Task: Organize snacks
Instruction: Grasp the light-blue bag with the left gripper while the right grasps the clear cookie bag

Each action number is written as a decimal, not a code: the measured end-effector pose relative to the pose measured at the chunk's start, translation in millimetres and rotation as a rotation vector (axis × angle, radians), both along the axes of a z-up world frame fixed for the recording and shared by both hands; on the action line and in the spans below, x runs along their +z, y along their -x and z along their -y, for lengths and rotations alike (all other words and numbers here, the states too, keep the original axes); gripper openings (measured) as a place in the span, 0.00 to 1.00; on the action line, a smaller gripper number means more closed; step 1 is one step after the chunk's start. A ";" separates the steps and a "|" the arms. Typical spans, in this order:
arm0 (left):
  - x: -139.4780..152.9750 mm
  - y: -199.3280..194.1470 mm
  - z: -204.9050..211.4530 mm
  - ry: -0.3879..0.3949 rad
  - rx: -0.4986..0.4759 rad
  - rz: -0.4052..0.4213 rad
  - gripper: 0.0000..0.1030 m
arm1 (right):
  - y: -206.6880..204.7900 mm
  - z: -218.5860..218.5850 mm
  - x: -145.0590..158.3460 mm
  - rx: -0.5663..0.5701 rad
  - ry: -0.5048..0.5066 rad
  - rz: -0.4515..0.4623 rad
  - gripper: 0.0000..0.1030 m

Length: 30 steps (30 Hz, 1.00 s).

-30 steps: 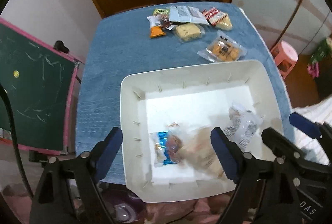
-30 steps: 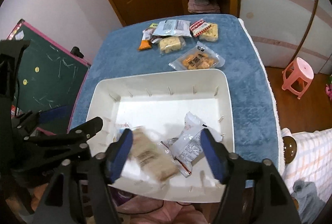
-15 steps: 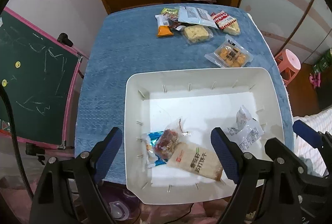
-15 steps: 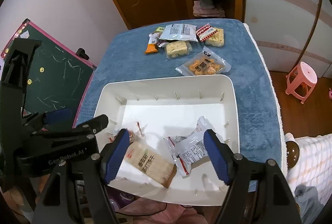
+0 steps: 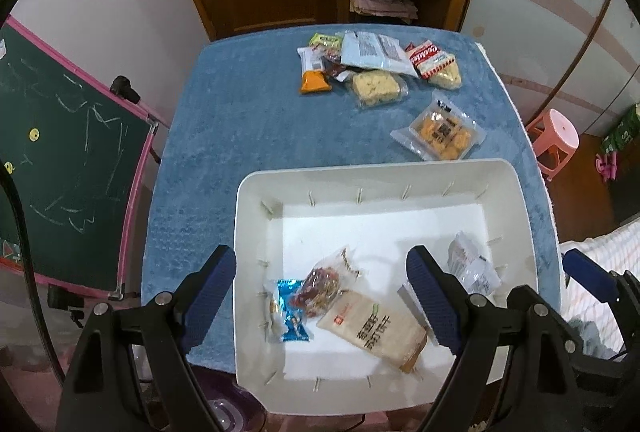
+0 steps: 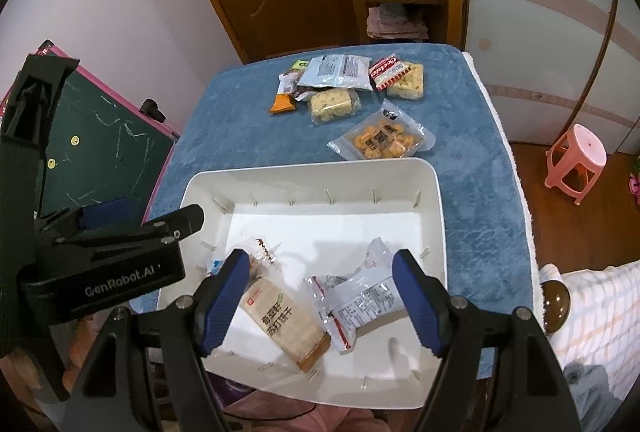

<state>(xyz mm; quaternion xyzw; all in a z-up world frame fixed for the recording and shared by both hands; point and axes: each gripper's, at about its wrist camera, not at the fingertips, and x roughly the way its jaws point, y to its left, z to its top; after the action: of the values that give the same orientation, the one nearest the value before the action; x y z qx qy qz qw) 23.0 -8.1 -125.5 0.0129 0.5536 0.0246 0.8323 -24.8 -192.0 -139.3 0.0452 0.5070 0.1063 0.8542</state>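
A white bin (image 5: pixel 256 192) (image 6: pixel 436 192) stands at the near end of the blue table. It holds a cracker pack (image 5: pixel 374 330) (image 6: pixel 286 324), a blue packet (image 5: pixel 292 316), a red snack bag (image 5: pixel 326 282) and a clear white packet (image 5: pixel 472 268) (image 6: pixel 360 300). Several snack packs lie at the far end, with an orange cookie bag (image 5: pixel 440 134) (image 6: pixel 384 142) nearest the bin. My left gripper (image 5: pixel 320 296) and right gripper (image 6: pixel 320 296) are open and empty above the bin's near side.
A green chalkboard with a pink frame (image 5: pixel 60 172) leans at the left of the table. A pink stool (image 6: pixel 576 160) stands on the floor at the right. A wooden door and shelf are behind the table. The left gripper's body (image 6: pixel 100 264) shows in the right wrist view.
The cracker pack left the grippers and came to rest in the bin. Both grippers have risen and pulled back, so more of the table shows.
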 end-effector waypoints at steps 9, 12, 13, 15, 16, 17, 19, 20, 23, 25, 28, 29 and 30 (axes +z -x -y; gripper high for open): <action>21.3 -23.4 2.8 -0.025 -0.011 0.083 0.84 | -18.3 2.6 9.9 -0.003 0.004 0.021 0.73; 30.9 -36.4 0.7 -0.015 -0.005 0.110 0.84 | -26.9 5.1 16.3 -0.008 -0.006 0.036 0.72; 34.9 -42.3 0.3 -0.010 -0.005 0.122 0.84 | -31.9 6.4 19.6 -0.012 -0.007 0.044 0.72; 42.3 -52.6 0.3 -0.008 -0.006 0.148 0.84 | -41.2 8.7 25.6 -0.017 -0.007 0.059 0.72; 47.6 -59.8 0.6 -0.010 -0.007 0.168 0.84 | -44.7 9.2 27.8 -0.019 -0.005 0.064 0.72; 51.1 -64.8 0.1 -0.011 -0.009 0.181 0.84 | -50.0 10.6 30.7 -0.021 -0.001 0.072 0.72; 60.0 -78.1 0.5 -0.016 -0.014 0.212 0.84 | -61.9 14.7 36.2 -0.027 0.008 0.083 0.72; 64.9 -85.5 0.8 -0.017 -0.017 0.227 0.84 | -69.3 17.8 39.6 -0.031 0.011 0.087 0.72; 77.1 -105.7 1.4 -0.020 -0.031 0.266 0.84 | -88.9 29.8 50.1 -0.056 0.012 0.104 0.72; 82.6 -120.4 1.0 -0.030 -0.043 0.285 0.84 | -105.4 40.7 57.9 -0.078 0.003 0.115 0.72; 84.0 -142.2 -1.0 -0.036 -0.056 0.293 0.84 | -128.7 55.1 63.8 -0.110 -0.018 0.113 0.72; 81.8 -151.6 -2.8 -0.033 -0.059 0.290 0.84 | -138.7 60.2 64.3 -0.123 -0.023 0.109 0.72; 78.9 -160.0 -4.1 -0.034 -0.060 0.283 0.84 | -146.2 63.6 64.0 -0.133 -0.028 0.104 0.72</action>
<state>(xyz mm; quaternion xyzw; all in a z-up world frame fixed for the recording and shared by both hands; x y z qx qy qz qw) 183.0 -4.0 -46.6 0.0399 0.4294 0.0108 0.9022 121.3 -255.6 -75.2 0.0853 0.4562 0.0586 0.8839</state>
